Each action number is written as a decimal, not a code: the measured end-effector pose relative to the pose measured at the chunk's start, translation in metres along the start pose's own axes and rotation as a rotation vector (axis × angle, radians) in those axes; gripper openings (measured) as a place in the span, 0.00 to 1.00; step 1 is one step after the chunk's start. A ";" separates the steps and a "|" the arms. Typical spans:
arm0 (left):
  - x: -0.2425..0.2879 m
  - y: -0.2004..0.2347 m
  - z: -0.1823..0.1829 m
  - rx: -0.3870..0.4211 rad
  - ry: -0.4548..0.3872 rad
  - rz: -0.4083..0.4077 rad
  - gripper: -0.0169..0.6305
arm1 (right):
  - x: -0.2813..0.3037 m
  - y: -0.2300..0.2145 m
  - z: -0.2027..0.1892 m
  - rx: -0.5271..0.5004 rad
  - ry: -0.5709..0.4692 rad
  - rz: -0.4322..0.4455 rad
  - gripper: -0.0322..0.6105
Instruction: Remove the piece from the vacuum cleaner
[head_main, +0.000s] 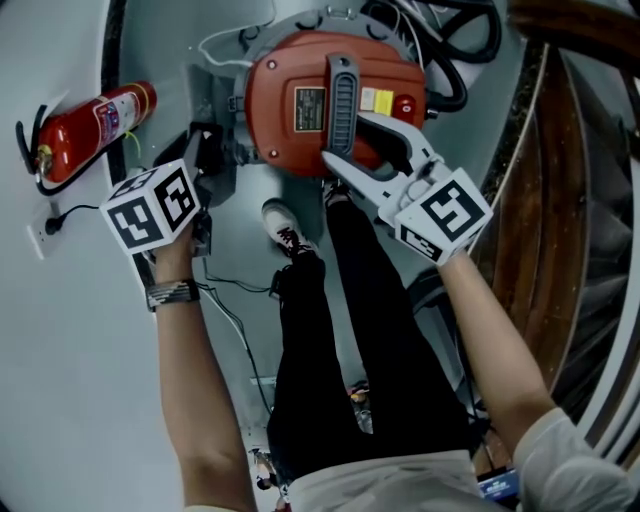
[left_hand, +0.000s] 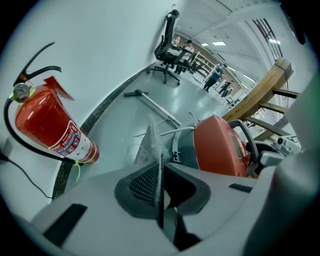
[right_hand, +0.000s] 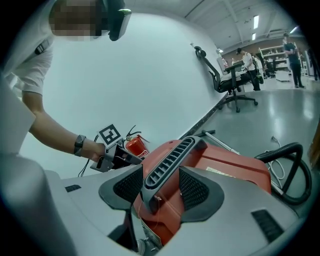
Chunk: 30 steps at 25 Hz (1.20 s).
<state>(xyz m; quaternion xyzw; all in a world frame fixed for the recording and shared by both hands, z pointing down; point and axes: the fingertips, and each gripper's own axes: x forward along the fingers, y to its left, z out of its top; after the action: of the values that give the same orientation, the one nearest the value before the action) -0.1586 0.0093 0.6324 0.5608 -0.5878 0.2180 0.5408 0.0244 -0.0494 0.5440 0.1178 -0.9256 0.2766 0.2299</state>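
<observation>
Right tool (right_hand: 162, 186) straddles the grey handle (right_hand: 167, 159) of the red vacuum cleaner (head_main: 290, 70), jaws apart, not pressing it; left tool (left_hand: 161, 186) pinches a thin translucent flap (left_hand: 150, 142).

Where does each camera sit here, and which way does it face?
Head view: head-mounted, facing steeply down at the red vacuum cleaner; forearms, legs, left gripper, right gripper show.
Left gripper view: on that gripper, along jaws shut on a thin translucent sheet, toward a red fire extinguisher.
Right gripper view: on that gripper, jaws open around the grey ribbed handle; left forearm shows.
Shared: all show vacuum cleaner, extinguisher.
</observation>
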 end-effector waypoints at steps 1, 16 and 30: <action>-0.001 0.002 0.000 -0.026 -0.010 0.005 0.07 | 0.000 0.000 0.000 -0.001 -0.007 -0.008 0.42; -0.005 0.016 -0.001 -0.355 -0.111 0.011 0.07 | -0.002 -0.002 -0.001 0.007 -0.021 -0.029 0.42; -0.008 0.015 -0.002 -0.218 -0.107 -0.002 0.12 | -0.003 -0.002 -0.001 0.001 -0.032 -0.040 0.42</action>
<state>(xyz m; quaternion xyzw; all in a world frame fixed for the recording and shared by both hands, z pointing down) -0.1727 0.0184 0.6309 0.5100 -0.6355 0.1218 0.5667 0.0278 -0.0506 0.5445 0.1408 -0.9265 0.2704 0.2206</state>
